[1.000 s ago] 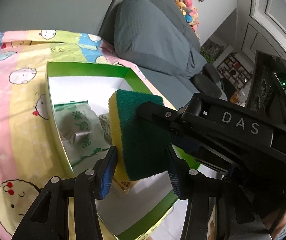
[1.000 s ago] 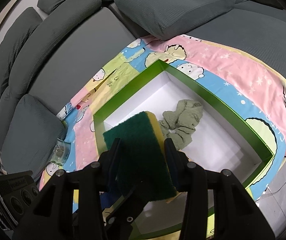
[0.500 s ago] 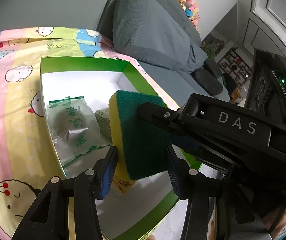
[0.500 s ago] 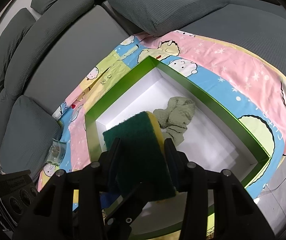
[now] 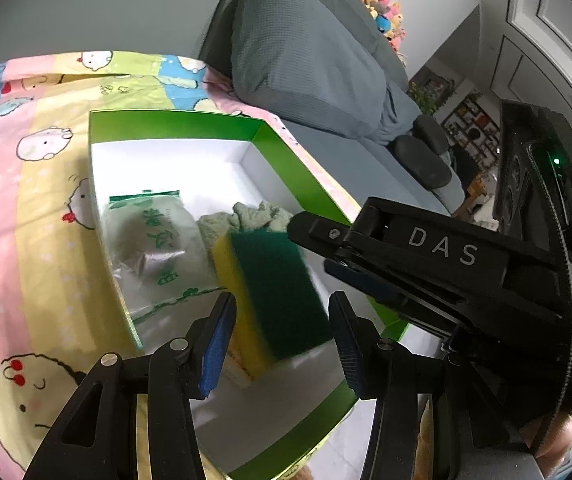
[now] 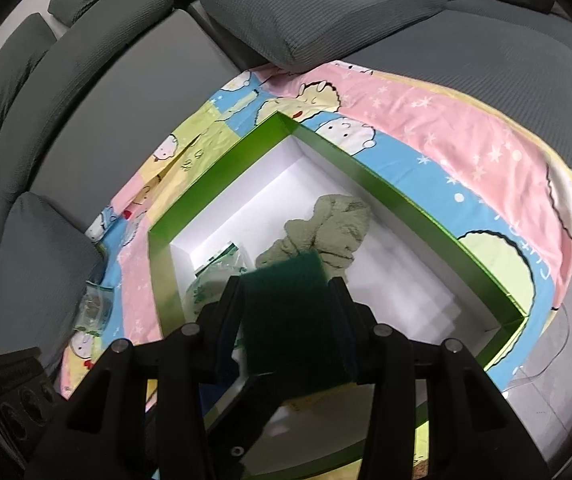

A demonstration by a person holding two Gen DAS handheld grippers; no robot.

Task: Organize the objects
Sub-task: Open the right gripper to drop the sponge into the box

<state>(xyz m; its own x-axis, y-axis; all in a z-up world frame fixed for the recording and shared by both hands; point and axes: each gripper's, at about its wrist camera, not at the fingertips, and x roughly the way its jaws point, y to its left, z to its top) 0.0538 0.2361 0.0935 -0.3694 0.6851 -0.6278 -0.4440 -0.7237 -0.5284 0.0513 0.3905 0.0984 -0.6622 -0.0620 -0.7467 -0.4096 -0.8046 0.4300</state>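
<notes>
A yellow sponge with a green scouring face (image 5: 277,300) hangs blurred over the green-rimmed white box (image 5: 286,160). It sits between the fingers of my left gripper (image 5: 281,296), whose blue pads stand just off its sides. My right gripper (image 5: 312,246) reaches in from the right; its fingertips lie at the sponge's upper right corner, apart from it. In the right wrist view the sponge (image 6: 290,320) fills the gap of the right gripper (image 6: 286,280). A clear packet with green print (image 5: 153,248) and a crumpled green cloth (image 5: 257,216) lie in the box.
The box (image 6: 406,196) rests on a pastel cartoon sheet (image 5: 25,200) spread over a grey sofa with big cushions (image 5: 306,60). Another small clear packet (image 6: 93,308) lies on the sheet left of the box. A hand (image 5: 554,436) holds the right gripper.
The sponge has dropped lower and tilted between the fingers, now blurred and clear of the right gripper's upper finger, which lay across its green face. Both hands stayed about where they were.
</notes>
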